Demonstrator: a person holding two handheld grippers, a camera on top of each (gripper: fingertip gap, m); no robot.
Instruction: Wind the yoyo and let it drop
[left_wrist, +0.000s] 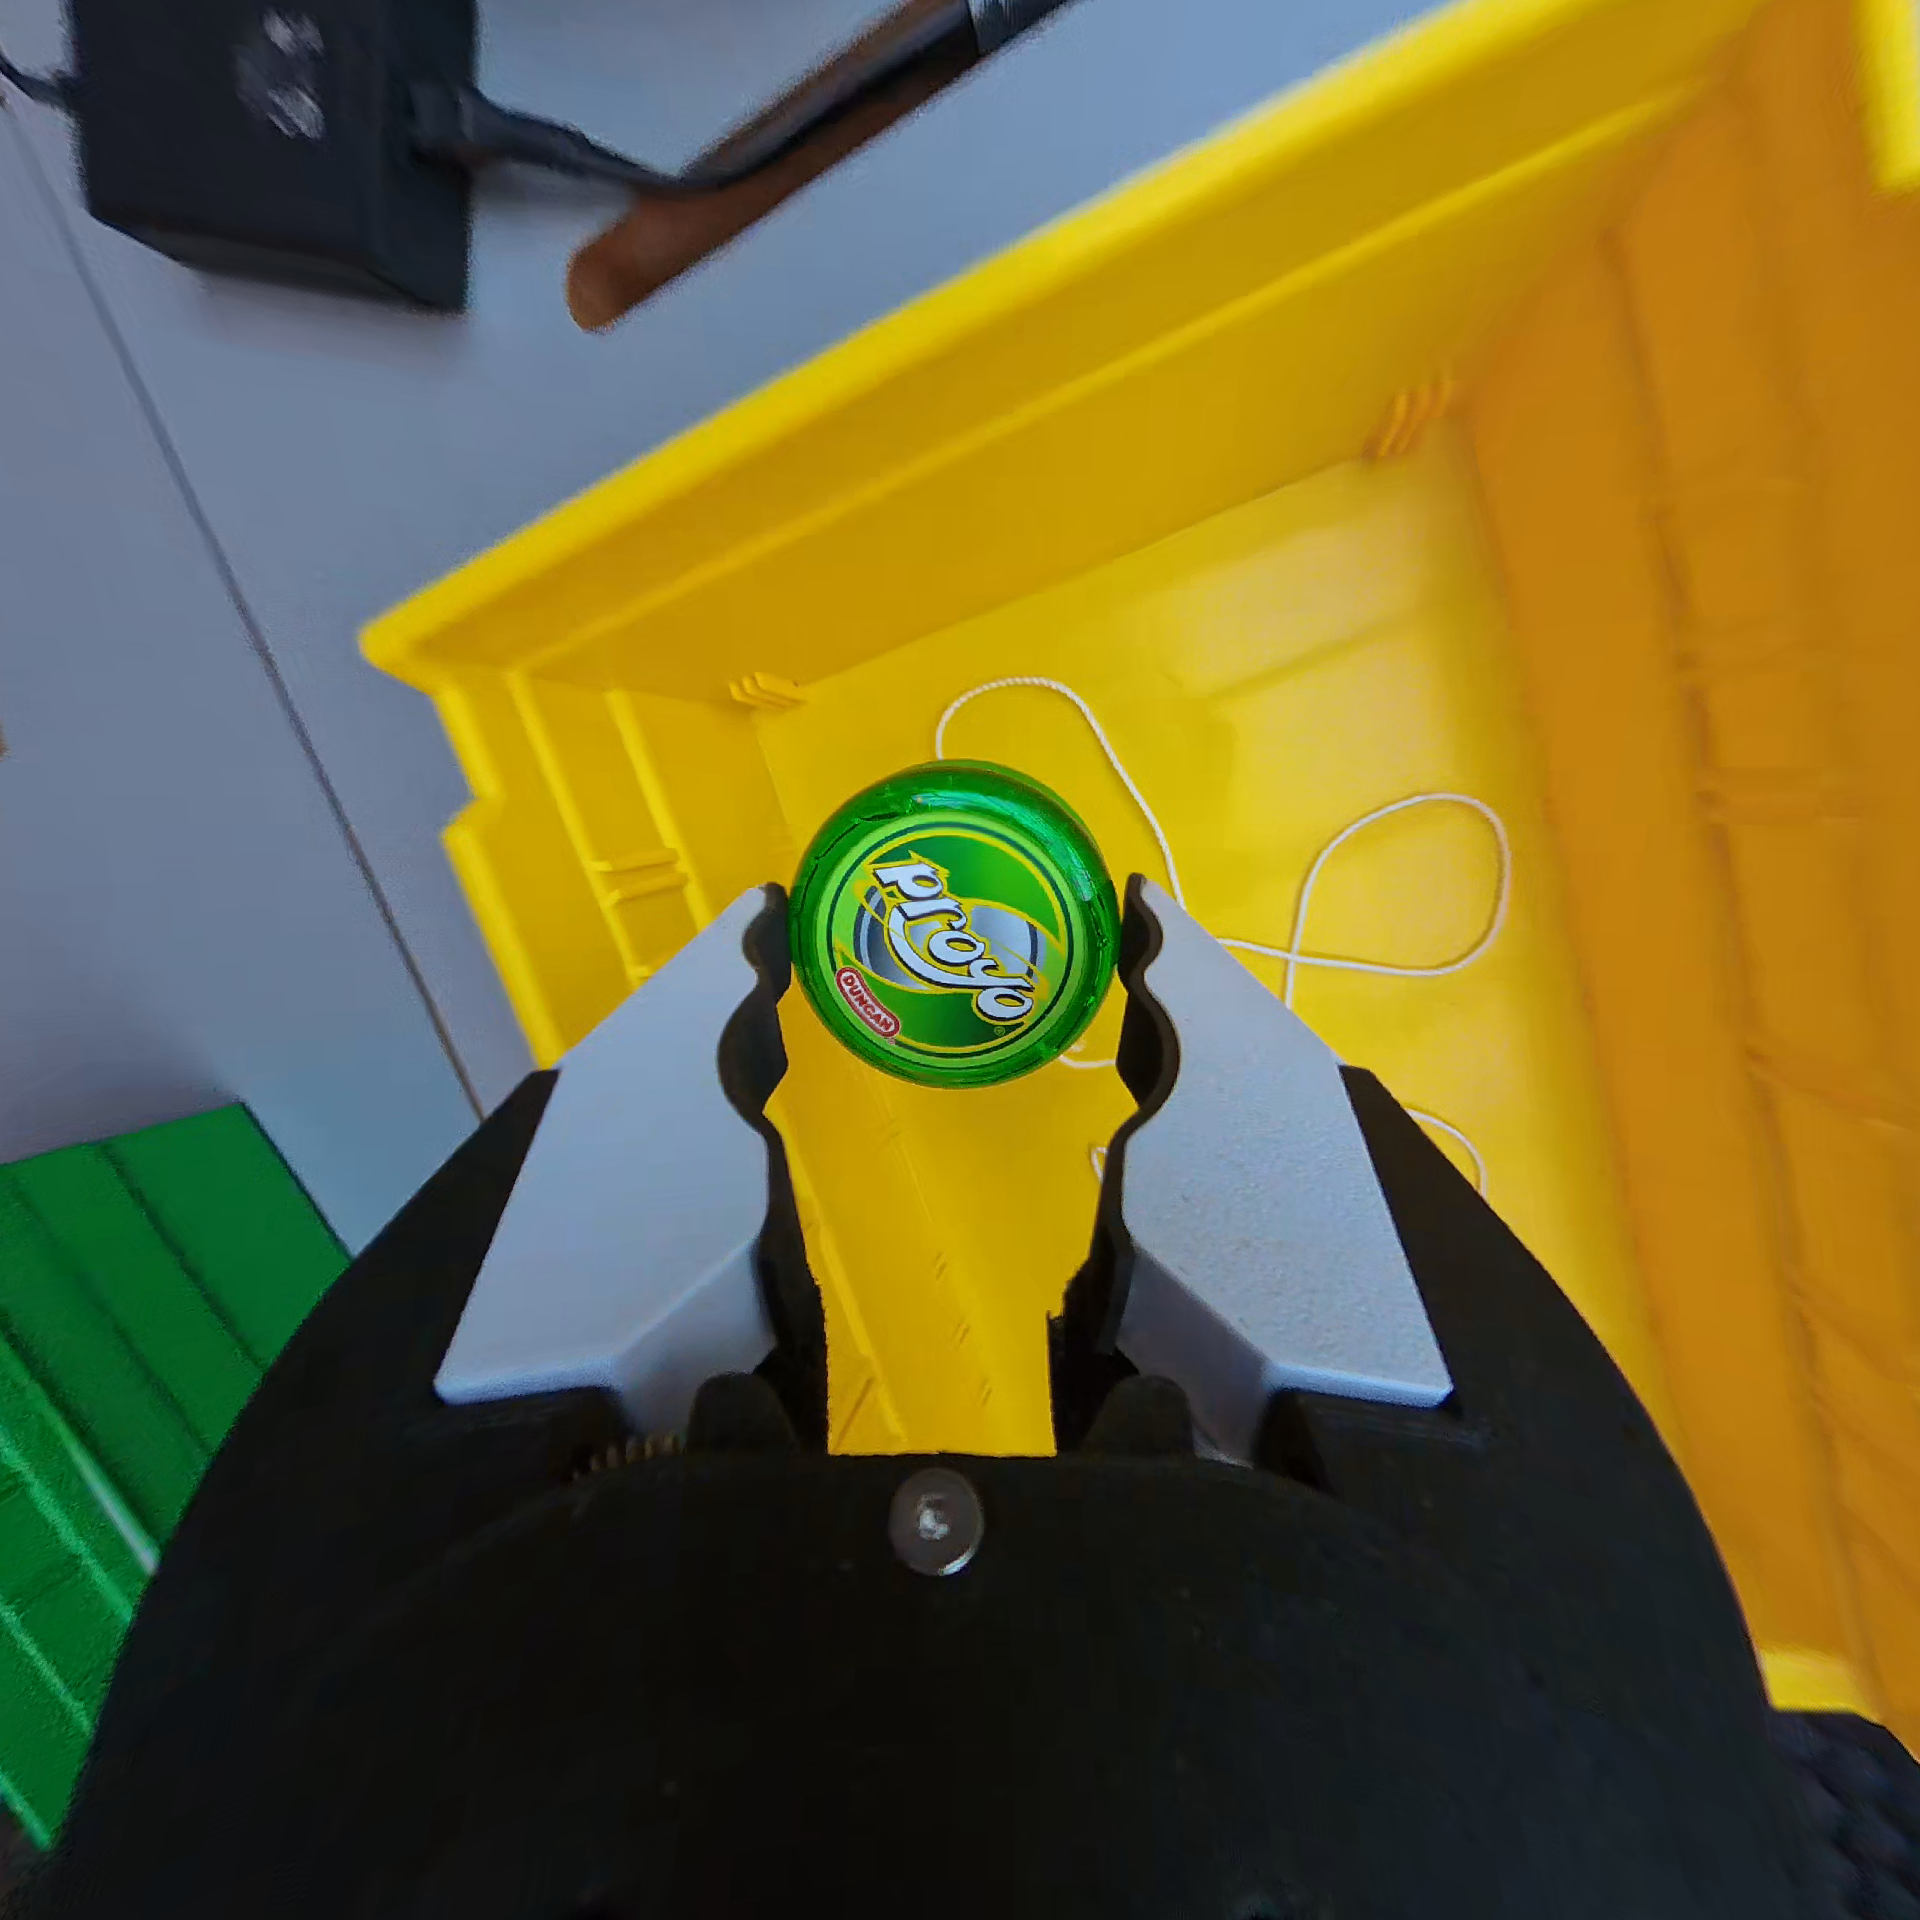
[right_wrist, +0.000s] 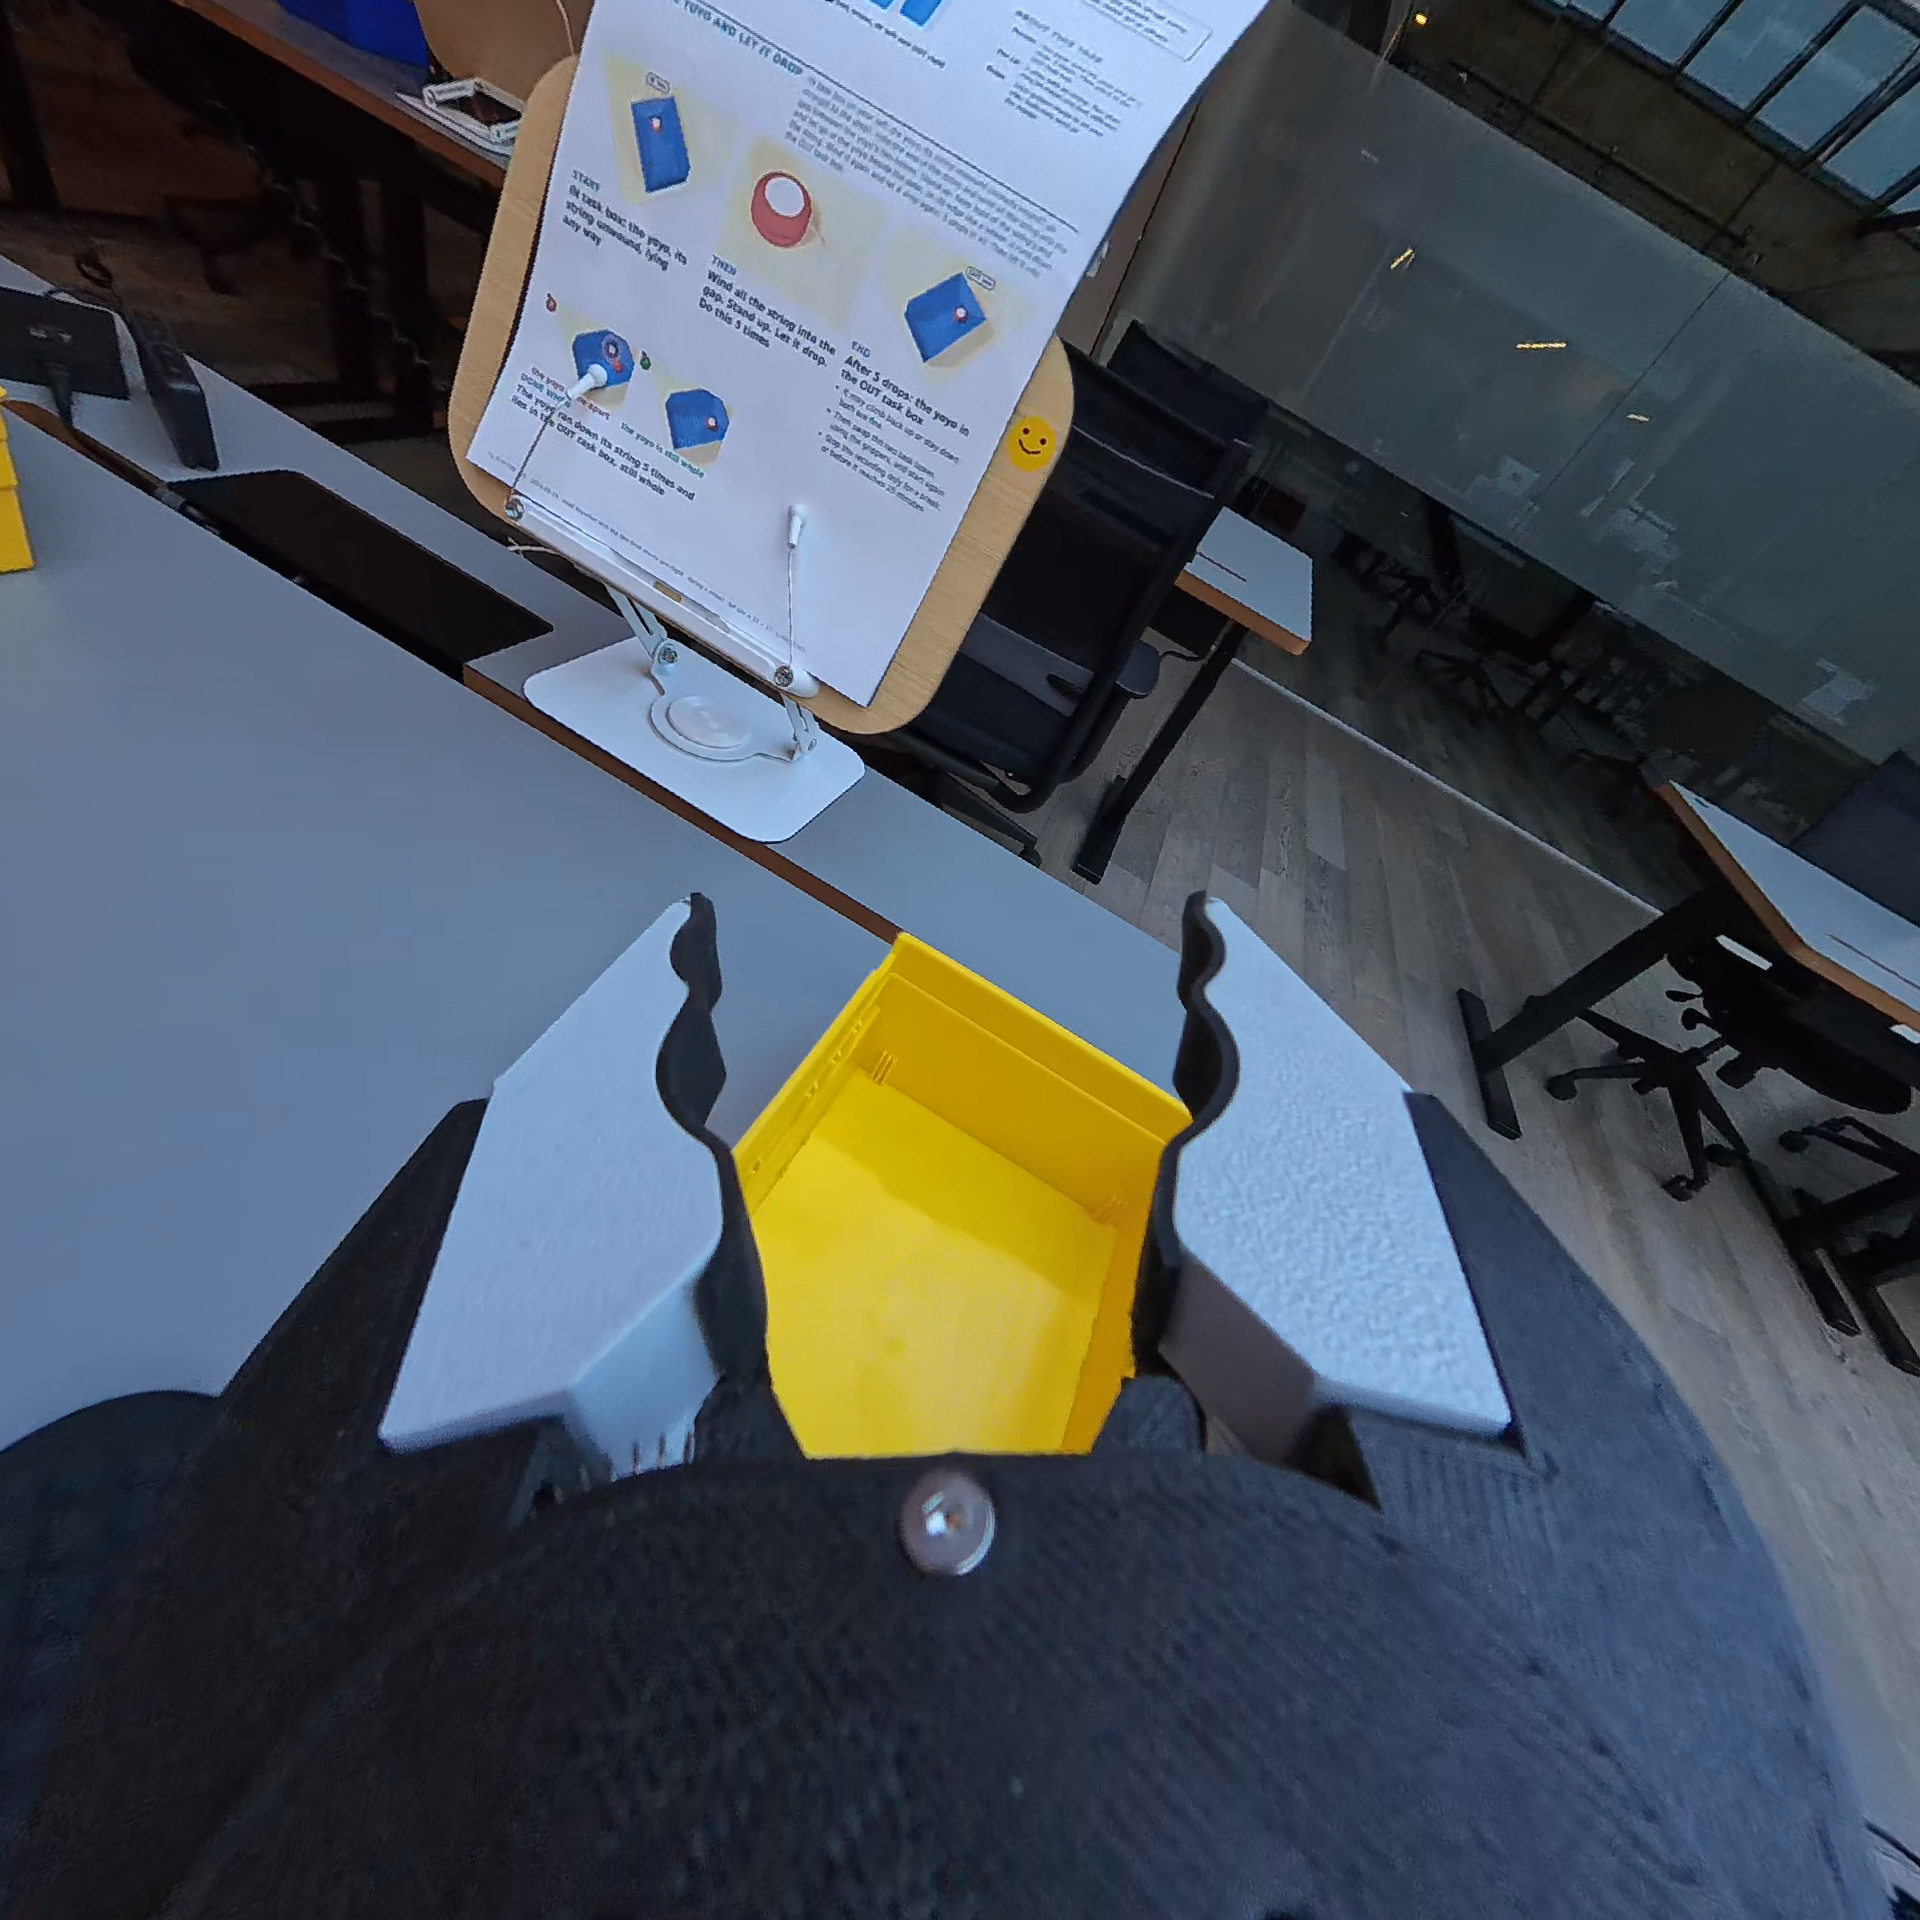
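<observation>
My left tongs (left_wrist: 954, 925) pinch the green yoyo (left_wrist: 954, 925) by its rim above the yellow bin (left_wrist: 1143, 416), whose floor carries only the loose white string (left_wrist: 1392, 894). My right tongs (right_wrist: 951, 925) gape wide and empty over another yellow bin (right_wrist: 1039, 1049) on the grey worktop (right_wrist: 260, 831).

- The left gripper (left_wrist: 954, 925) points steeply downward, its two grey fingers with black wavy pads set on either side of a round green toy
- The left pad (left_wrist: 764, 961) touches the toy's edge; the right pad sits just beside the opposite edge, contact unclear
- The right gripper (right_wrist: 951, 925) is tilted forward and down, its fingers spread wide apart with nothing between them
</observation>
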